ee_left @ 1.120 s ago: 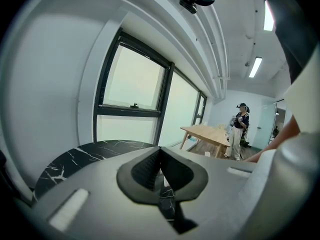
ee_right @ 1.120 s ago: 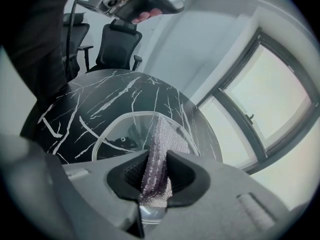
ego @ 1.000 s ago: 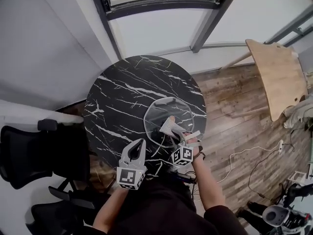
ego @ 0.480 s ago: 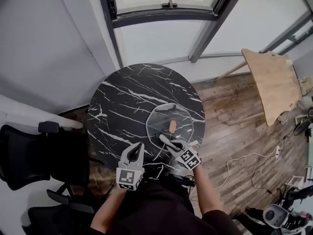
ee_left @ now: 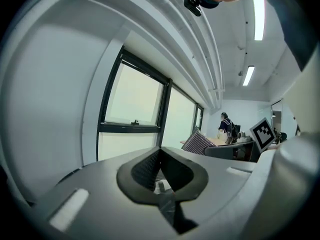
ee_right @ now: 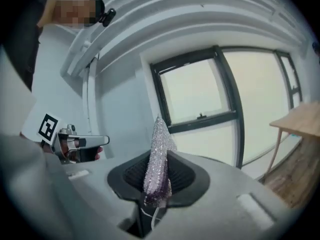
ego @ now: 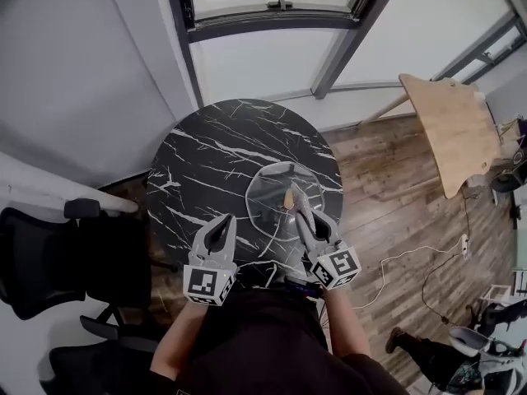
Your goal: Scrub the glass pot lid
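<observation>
Glass pot lid (ego: 276,192): lay on marble surface (ego: 206,151).
Right claw (ego: 296,196): clamped silvery scourer (ee_right: 157,159).
Left claw (ego: 221,222): closed, empty.

Right claw (ego: 297,197) moved forward, back over lid (ego: 267,191).

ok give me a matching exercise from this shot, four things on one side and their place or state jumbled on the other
Things:
1. glass pot lid
2. left gripper
3. right gripper
4. wooden tabletop

Places or states:
A. shut on the silvery scrub cloth
B. at the far right, above the plank floor
C. lying flat on the black marble table
D. shut with nothing in it

Pairs: 1-C, 2-D, 3-A, 4-B
</observation>
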Demonstrator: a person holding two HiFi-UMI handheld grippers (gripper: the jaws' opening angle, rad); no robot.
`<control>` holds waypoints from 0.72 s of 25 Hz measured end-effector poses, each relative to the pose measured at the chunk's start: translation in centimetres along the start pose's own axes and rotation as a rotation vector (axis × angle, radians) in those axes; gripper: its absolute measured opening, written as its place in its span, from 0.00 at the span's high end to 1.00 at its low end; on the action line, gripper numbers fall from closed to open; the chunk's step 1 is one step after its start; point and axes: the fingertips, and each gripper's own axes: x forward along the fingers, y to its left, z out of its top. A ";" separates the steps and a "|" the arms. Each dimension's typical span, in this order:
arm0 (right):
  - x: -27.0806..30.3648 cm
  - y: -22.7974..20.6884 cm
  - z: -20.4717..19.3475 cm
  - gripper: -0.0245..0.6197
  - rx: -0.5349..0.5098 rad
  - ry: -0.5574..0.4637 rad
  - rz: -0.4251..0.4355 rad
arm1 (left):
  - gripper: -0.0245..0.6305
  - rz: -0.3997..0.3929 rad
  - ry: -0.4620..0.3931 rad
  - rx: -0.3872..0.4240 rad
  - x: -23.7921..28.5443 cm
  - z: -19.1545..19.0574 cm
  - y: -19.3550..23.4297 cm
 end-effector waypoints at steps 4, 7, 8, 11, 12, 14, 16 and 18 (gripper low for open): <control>-2.3 0.8 5.1 0.85 -0.081 -0.072 -0.095 | 0.96 -0.023 -0.076 0.041 -0.9 4.6 -1.2; -3.6 1.0 6.6 0.85 -0.112 -0.070 -0.166 | 0.96 -0.049 -0.121 0.065 -1.4 6.8 -2.2; -4.0 1.0 6.6 0.85 -0.109 -0.070 -0.182 | 0.96 -0.058 -0.118 0.072 -1.6 6.9 -2.5; -5.2 0.7 5.4 0.85 -0.081 -0.059 -0.215 | 0.96 -0.073 -0.087 0.071 -2.1 5.6 -3.0; -5.5 0.5 4.9 0.85 -0.075 -0.053 -0.222 | 0.96 -0.074 -0.082 0.061 -2.3 5.3 -3.1; -5.9 0.5 4.4 0.85 -0.066 -0.043 -0.232 | 0.96 -0.073 -0.085 0.041 -2.4 5.2 -3.2; -6.0 0.6 4.2 0.85 -0.059 -0.043 -0.235 | 0.96 -0.078 -0.087 0.042 -2.4 5.2 -3.3; -5.9 0.7 4.2 0.85 -0.050 -0.044 -0.236 | 0.96 -0.086 -0.070 0.054 -2.3 4.9 -3.3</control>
